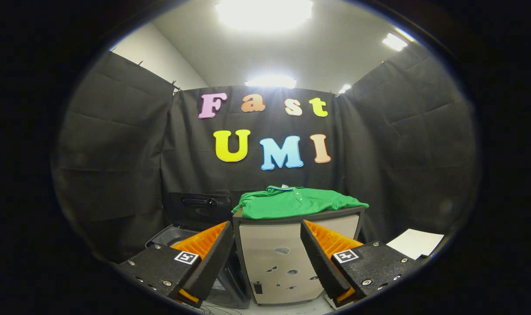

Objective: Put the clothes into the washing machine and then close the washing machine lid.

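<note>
Looking forward along the gripper [267, 258], I see its two fingers spread wide apart with nothing held between them; the jaws are released.

Position of the task item: the green shirt [297, 202] lies folded on top of a pale cabinet [283, 258]. It sits directly ahead of the fingers, above their tips and beyond them, roughly centred on the gap. One sleeve hangs over the cabinet's left top corner. The collar faces the booth wall.

Orientation: the shirt's long axis runs side to side, across my line of approach. The jaws also open side to side, so as I judge it the fingers would straddle only part of the garment. A pinch on the near edge or on a raised fold appears more practical than trying to span the whole width.

Position of the target: the washing machine [178, 234] stands to the left of the cabinet and lower down, partly hidden behind the left finger. Its lid [199, 203] stands raised against the wall, so the tub appears open for loading.

Assessment: no part of the task is done yet. The coming move calls for raising the gripper and advancing to the shirt. A loose pinch could let the fabric unfold and trail during transfer to the left.

A white sheet [416, 243] lies to the right, well apart from the shirt.
</note>
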`<state>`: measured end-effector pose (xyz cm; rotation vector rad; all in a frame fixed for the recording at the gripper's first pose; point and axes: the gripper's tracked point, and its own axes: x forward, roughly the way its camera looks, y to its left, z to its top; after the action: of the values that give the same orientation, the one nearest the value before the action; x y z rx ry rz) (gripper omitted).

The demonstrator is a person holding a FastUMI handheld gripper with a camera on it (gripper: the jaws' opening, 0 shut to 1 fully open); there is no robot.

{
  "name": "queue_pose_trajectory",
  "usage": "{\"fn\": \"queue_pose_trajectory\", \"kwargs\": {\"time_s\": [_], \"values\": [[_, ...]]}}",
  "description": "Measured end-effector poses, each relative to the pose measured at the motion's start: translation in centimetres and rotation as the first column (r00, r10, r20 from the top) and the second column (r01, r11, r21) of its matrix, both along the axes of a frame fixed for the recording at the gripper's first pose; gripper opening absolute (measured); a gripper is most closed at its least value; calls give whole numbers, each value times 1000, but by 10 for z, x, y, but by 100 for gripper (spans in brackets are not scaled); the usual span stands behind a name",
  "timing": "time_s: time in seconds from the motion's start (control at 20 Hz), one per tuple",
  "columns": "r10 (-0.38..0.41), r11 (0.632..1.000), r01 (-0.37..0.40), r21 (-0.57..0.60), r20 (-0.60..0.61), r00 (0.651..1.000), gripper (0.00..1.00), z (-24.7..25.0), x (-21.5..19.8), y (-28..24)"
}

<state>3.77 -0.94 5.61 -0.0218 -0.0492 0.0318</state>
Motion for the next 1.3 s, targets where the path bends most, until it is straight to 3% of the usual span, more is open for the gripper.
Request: {"fn": "queue_pose_trajectory", "kwargs": {"time_s": [0.4, 1.3], "values": [[-2, 1000, 3, 21, -18, 1000, 96, 37, 65, -20], [61, 998, -66, -25, -158, 986, 96, 63, 207, -60]]}}
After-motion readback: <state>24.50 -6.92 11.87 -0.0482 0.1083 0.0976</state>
